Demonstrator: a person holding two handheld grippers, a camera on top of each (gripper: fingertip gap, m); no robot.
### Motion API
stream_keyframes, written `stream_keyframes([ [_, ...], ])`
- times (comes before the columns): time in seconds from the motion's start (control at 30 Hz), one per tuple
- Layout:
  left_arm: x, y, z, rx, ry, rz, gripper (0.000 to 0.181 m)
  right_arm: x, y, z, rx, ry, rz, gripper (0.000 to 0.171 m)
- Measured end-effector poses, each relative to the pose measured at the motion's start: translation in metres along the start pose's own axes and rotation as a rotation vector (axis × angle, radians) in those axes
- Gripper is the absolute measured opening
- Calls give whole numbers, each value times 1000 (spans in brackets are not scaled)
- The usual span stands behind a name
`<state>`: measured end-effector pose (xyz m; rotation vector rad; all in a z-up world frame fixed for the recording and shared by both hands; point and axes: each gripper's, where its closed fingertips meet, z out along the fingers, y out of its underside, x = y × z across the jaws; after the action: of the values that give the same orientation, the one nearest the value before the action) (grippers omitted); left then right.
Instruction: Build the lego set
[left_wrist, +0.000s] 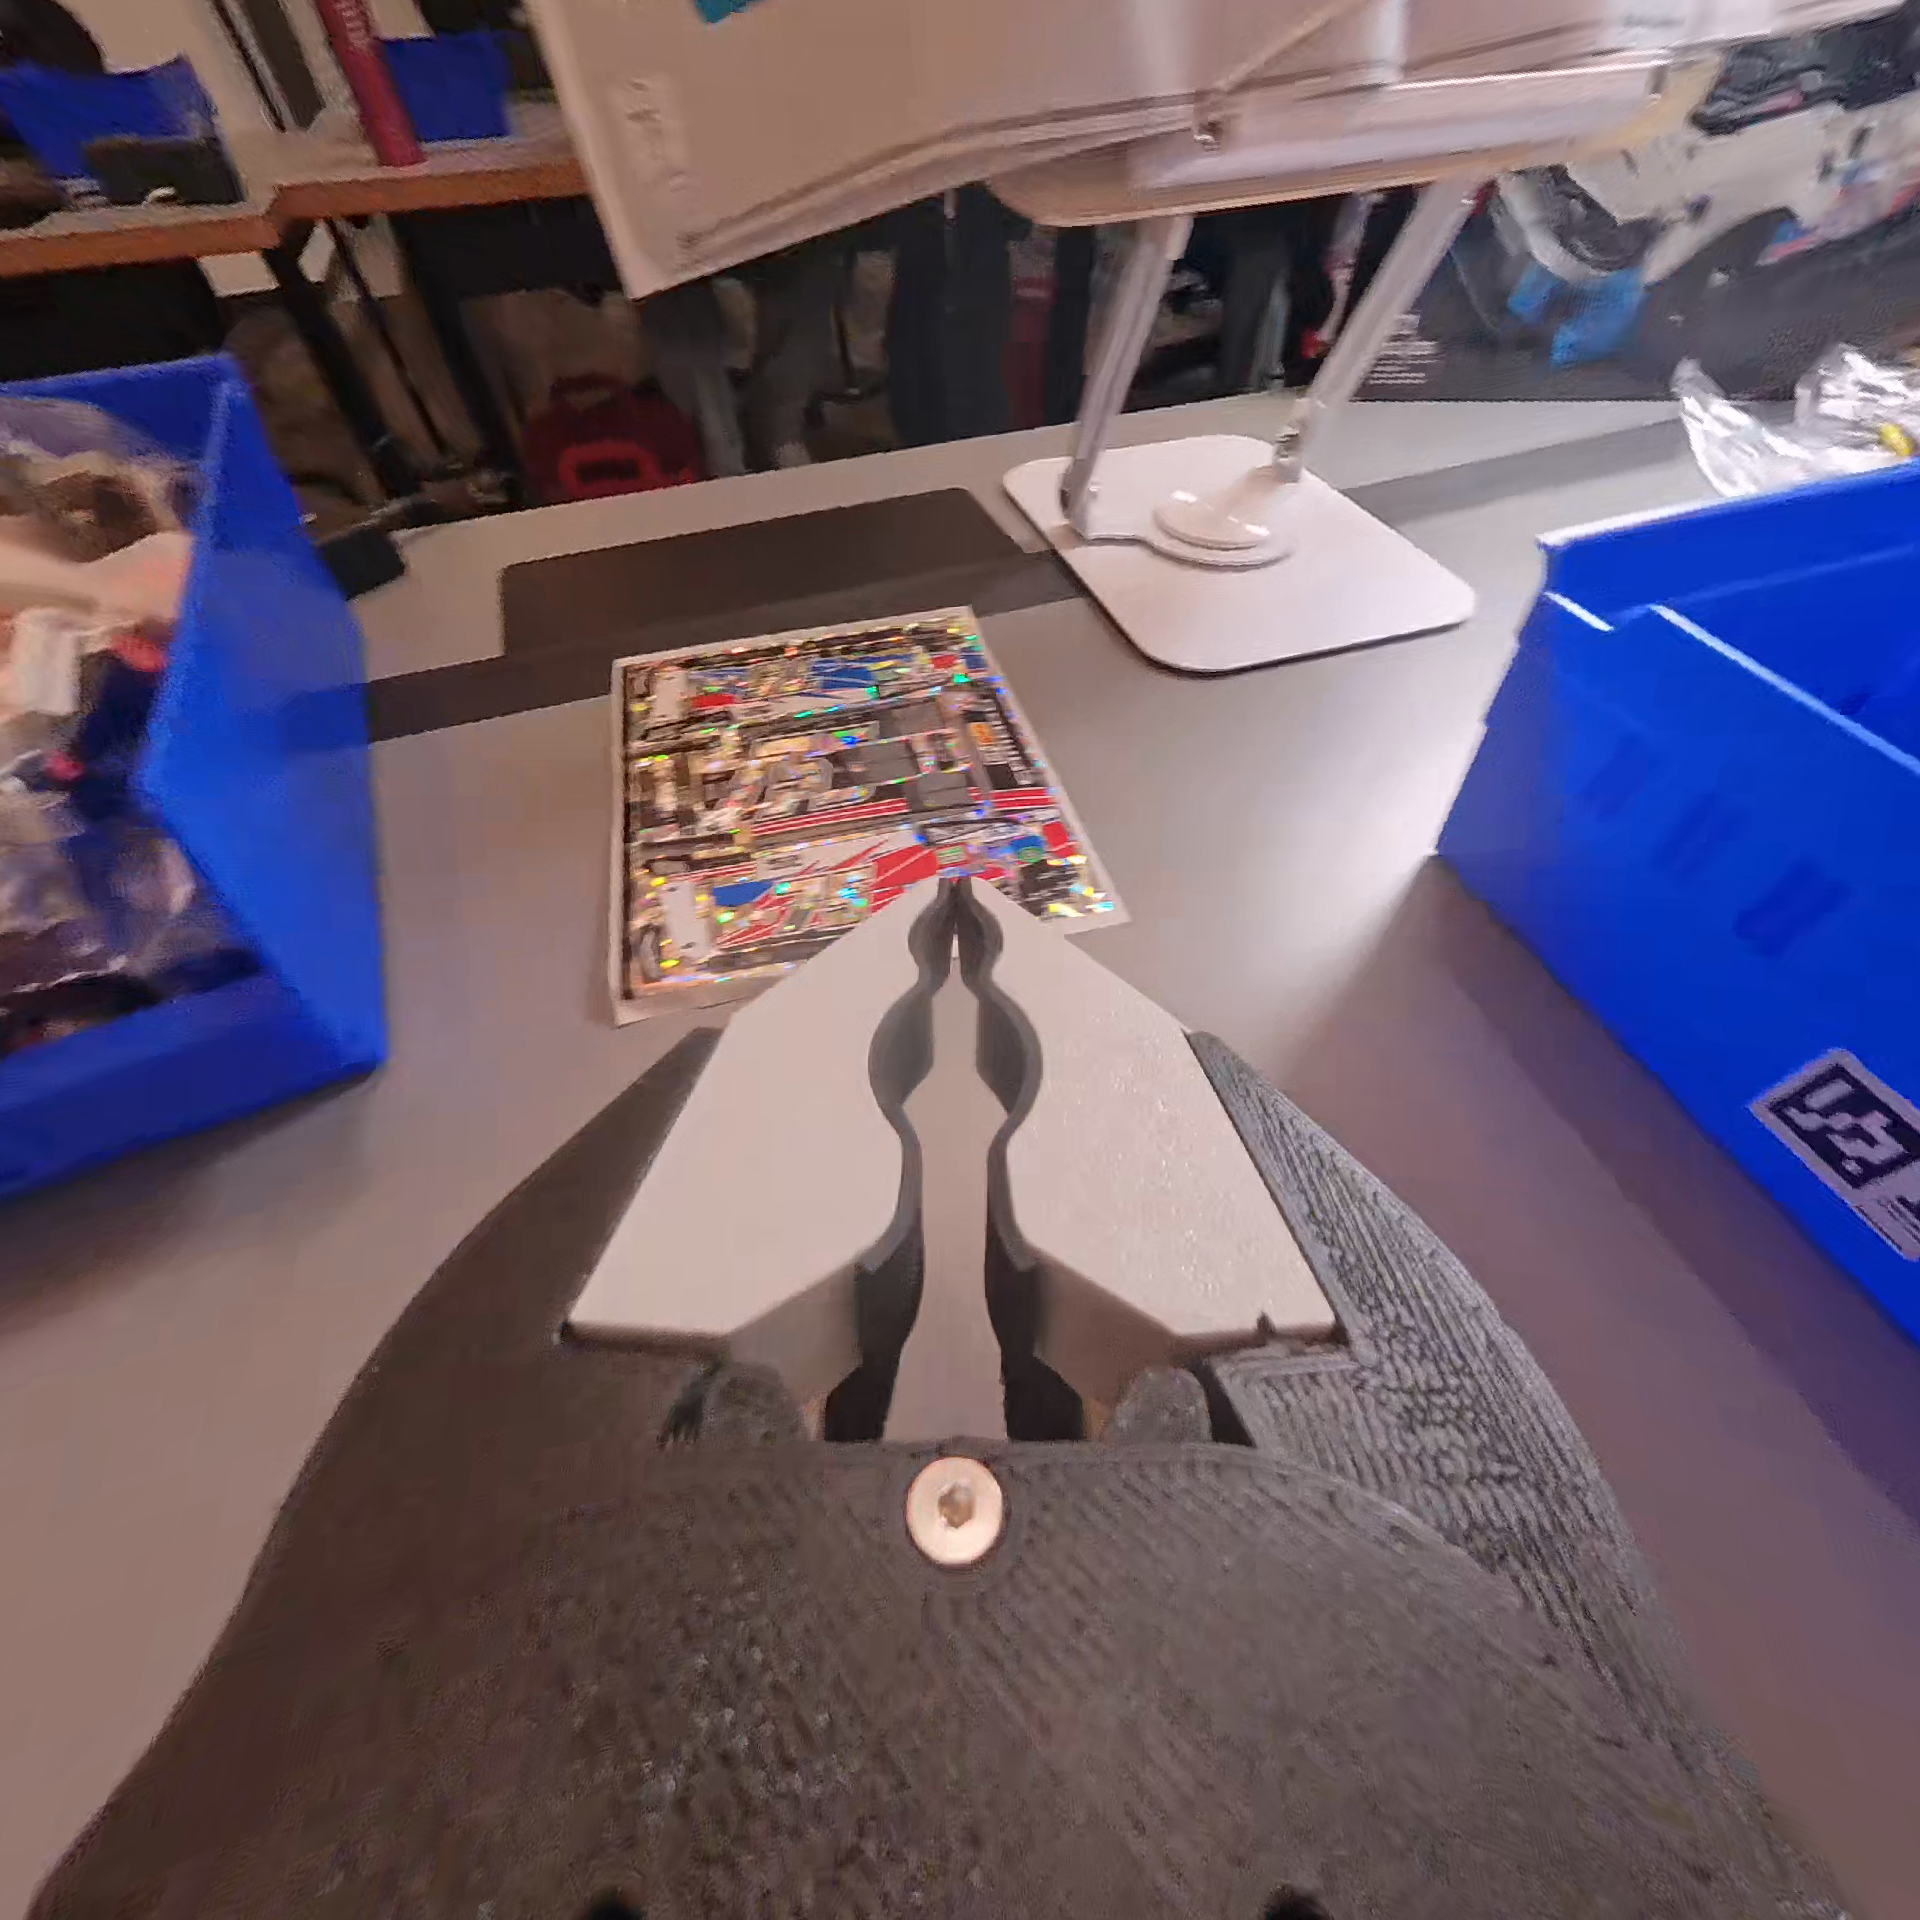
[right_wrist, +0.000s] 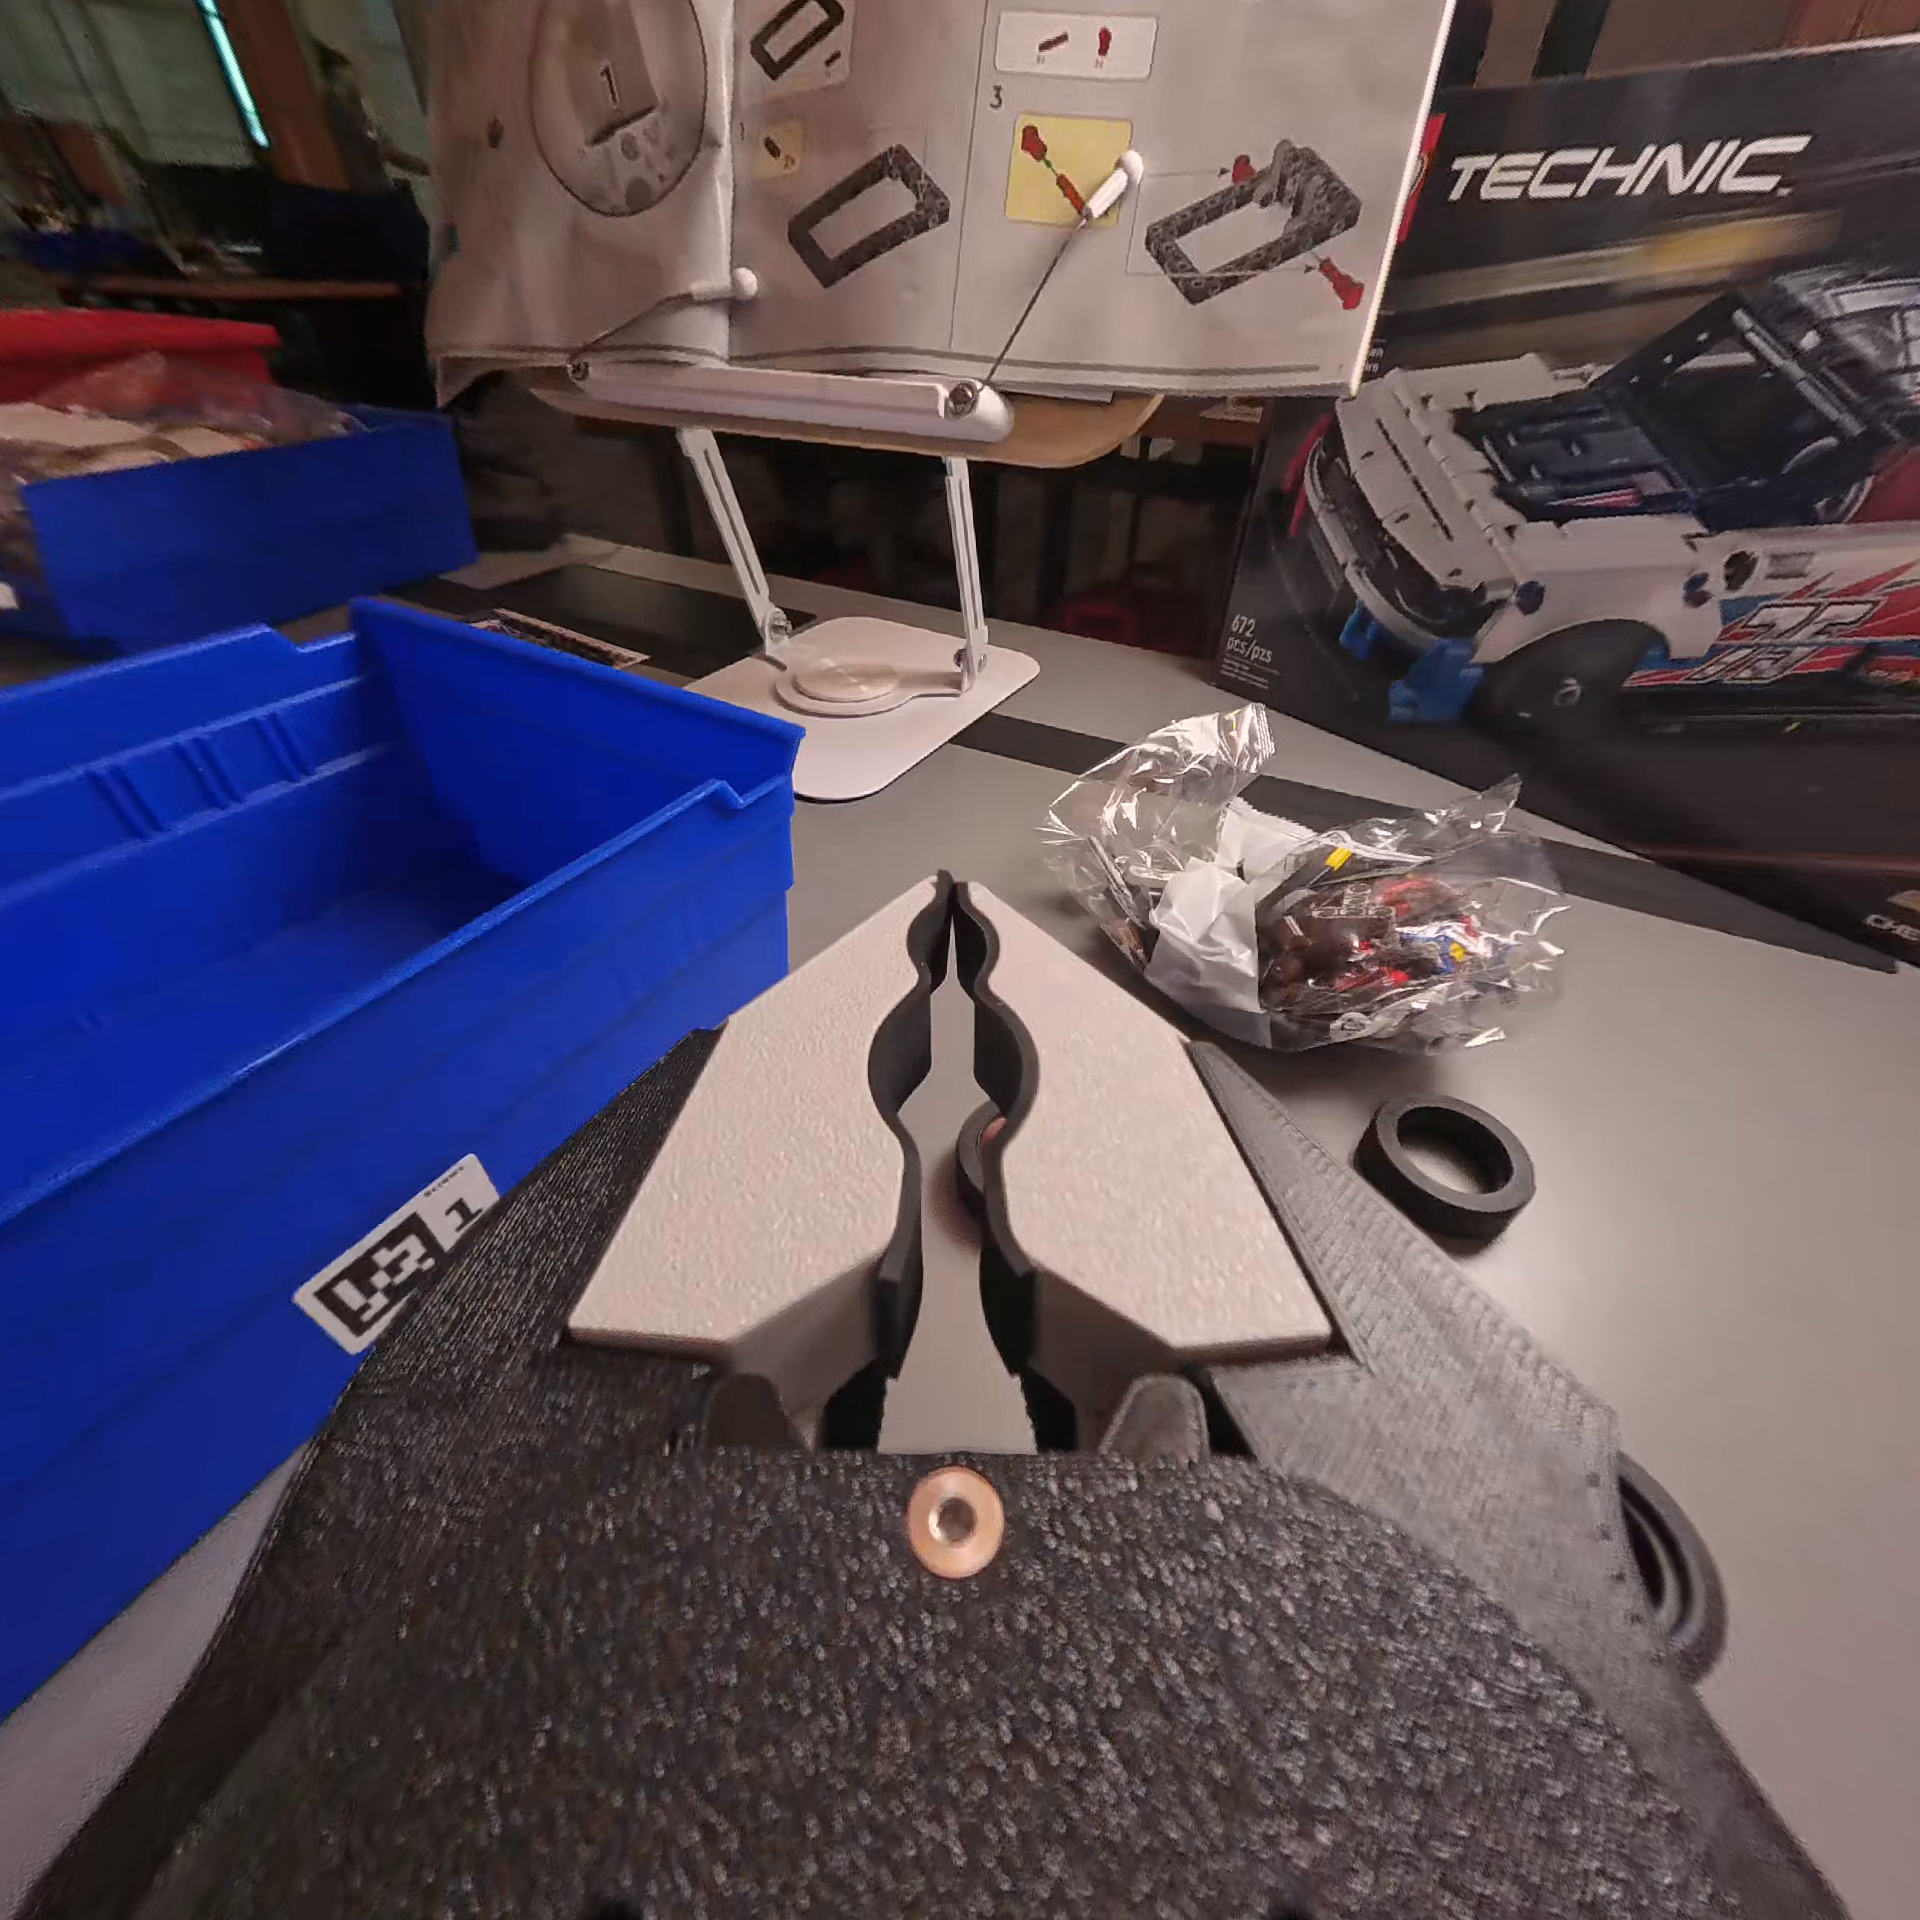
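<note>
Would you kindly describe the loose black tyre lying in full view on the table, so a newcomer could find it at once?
Start at the big set box standing at the table's far right, then come forward to the crumpled clear bag of parts. Just nearer than the bag lies the black tyre, flat on the grey tabletop. Unlike the other tyres, half hidden behind the right tongs, it lies whole and uncovered.

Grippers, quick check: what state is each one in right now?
Left gripper: closed, holding nothing, above the sticker sheet.
Right gripper: closed, holding nothing; a black tire lies loose on the table.
</note>
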<state>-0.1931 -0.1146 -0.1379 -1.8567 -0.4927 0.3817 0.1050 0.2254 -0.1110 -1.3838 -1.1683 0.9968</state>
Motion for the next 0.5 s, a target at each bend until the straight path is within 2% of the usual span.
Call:
stream_keyframes([
  [0.17,-48,8,2,-109,-57,61,0,-8,7,5,14,-45,19,0],
  [0.23,-66,17,13,-198,-57,75,16,-10,3,4,37,-63,36,1],
  [0.33,-89,24,34,-278,-87,84,19,-12,5,2,41,-72,41,1],
  [0.4,-97,33,49,-346,-91,78,21,-10,7,0,39,-67,24,1],
  [0.5,-83,51,61,-450,15,64,18,-6,7,-3,38,-48,8,1],
])
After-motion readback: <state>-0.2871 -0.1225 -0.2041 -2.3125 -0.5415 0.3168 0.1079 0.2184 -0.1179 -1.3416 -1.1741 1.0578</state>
